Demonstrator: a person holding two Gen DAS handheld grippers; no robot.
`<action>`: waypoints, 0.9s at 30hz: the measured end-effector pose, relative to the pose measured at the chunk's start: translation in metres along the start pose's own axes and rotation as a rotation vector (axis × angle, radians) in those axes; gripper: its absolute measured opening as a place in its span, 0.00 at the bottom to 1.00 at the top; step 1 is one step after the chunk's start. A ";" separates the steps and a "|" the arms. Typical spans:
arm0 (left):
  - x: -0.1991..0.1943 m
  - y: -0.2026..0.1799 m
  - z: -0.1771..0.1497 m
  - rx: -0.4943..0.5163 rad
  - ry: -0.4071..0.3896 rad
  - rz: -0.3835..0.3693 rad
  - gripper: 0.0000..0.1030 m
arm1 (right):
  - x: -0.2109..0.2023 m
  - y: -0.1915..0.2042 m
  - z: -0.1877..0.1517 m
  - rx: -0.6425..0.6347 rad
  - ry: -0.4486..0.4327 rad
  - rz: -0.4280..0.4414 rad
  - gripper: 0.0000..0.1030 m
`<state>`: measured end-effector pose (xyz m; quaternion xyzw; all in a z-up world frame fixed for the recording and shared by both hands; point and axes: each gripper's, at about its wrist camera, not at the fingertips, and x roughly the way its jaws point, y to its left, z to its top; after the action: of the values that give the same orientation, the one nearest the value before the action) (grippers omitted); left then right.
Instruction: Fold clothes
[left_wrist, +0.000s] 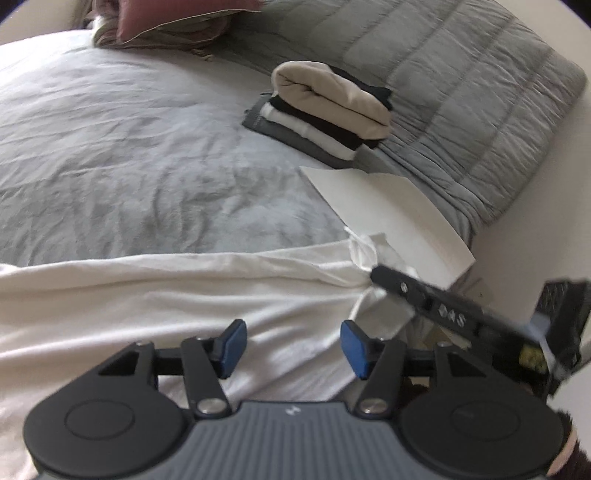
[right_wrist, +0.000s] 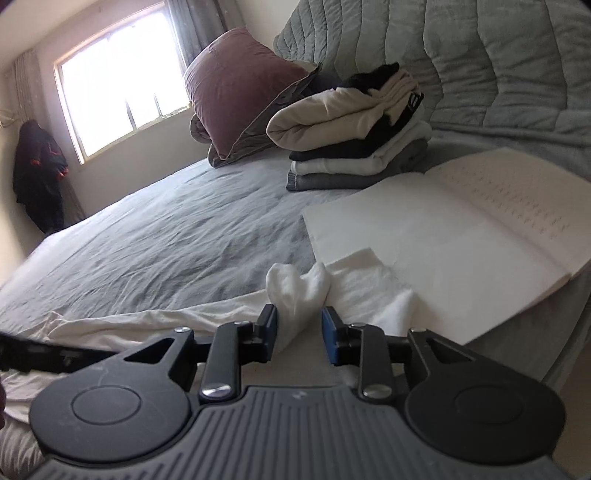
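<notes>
A wide bed (right_wrist: 155, 236) with a rumpled grey sheet fills both views. A grey quilt (left_wrist: 461, 85) is heaped along its far side, with a mauve pillow (right_wrist: 240, 88) beside it. A stack of folded clothes (left_wrist: 325, 114) sits next to the quilt, and a white board (right_wrist: 443, 254) lies flat near it. A white garment (left_wrist: 166, 288) stretches along the bed's near edge. The left gripper (left_wrist: 291, 343) hovers over the cloth with its jaws spread and empty. The right gripper (right_wrist: 299, 328) has a bunched corner of the garment between its jaws; whether the pads press on it cannot be told.
</notes>
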<state>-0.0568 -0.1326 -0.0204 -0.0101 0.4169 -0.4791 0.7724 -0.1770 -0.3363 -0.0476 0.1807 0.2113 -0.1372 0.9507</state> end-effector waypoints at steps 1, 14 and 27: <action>0.000 -0.001 -0.002 0.015 0.000 -0.010 0.57 | 0.000 0.001 0.001 -0.005 -0.002 -0.008 0.30; 0.000 0.014 -0.010 -0.039 -0.065 -0.033 0.58 | 0.006 -0.006 0.006 0.009 0.032 -0.023 0.15; 0.003 0.016 -0.012 -0.037 -0.083 -0.044 0.58 | -0.001 0.000 0.006 -0.036 0.046 -0.024 0.18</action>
<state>-0.0524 -0.1217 -0.0365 -0.0536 0.3930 -0.4873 0.7779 -0.1756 -0.3390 -0.0419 0.1642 0.2375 -0.1407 0.9470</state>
